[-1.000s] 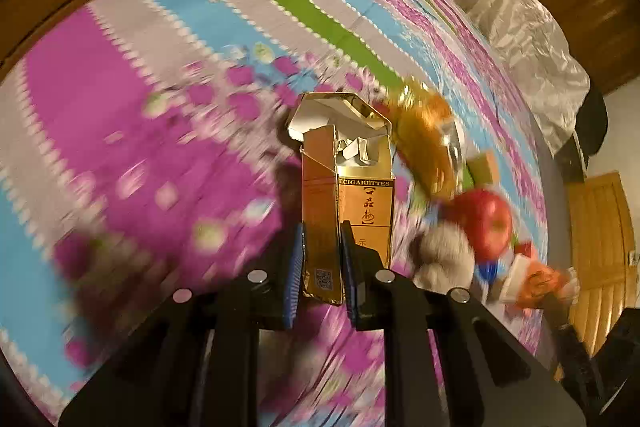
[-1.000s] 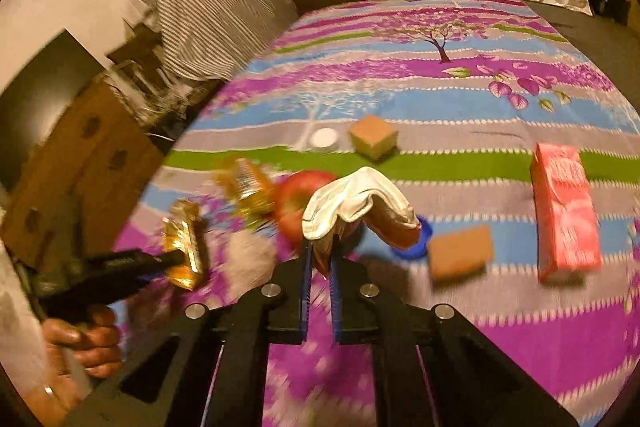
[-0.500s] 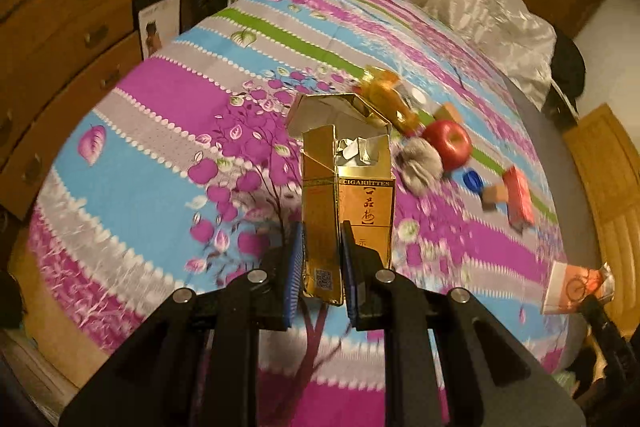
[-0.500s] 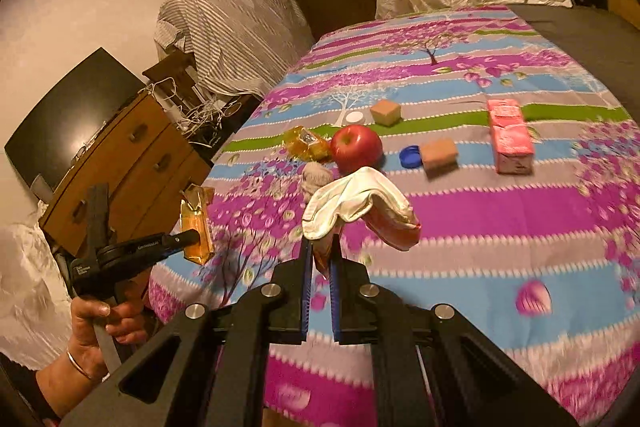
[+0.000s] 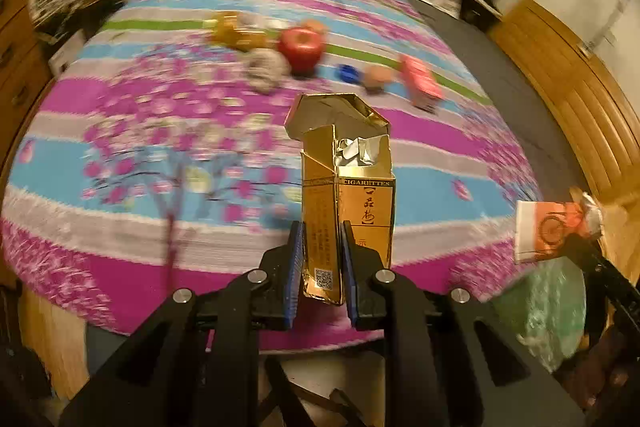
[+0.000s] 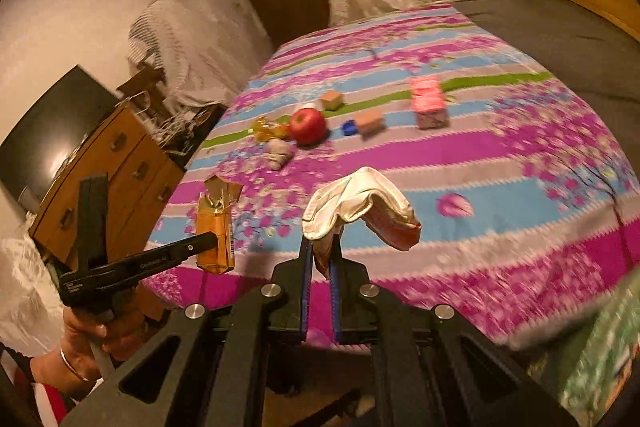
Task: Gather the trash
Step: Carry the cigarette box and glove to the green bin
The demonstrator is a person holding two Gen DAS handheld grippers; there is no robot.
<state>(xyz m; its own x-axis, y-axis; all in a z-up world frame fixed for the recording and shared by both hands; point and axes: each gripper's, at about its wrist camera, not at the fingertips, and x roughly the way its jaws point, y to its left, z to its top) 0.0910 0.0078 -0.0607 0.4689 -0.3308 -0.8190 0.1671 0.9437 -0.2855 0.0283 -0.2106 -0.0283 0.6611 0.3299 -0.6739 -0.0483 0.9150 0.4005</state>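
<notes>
bed (image 6: 460, 163) | left hand-held gripper (image 5: 322, 259) grasps cigarette pack (image 5: 346, 195) | right hand-held gripper (image 6: 320, 259) grasps wrapper (image 6: 360, 205)

The right gripper (image 6: 320, 259) pinches a crumpled white and orange wrapper (image 6: 360, 205) above the near edge of the striped bed cover (image 6: 500, 163); at left, the left gripper (image 6: 212, 243) holds an open gold cigarette pack (image 6: 214, 227); far on the cover lie a red apple (image 6: 307, 125) and a pink carton (image 6: 428, 99).

Both grippers (image 5: 322, 259) (image 6: 320, 259) have pulled back off the bed (image 6: 500, 155).
</notes>
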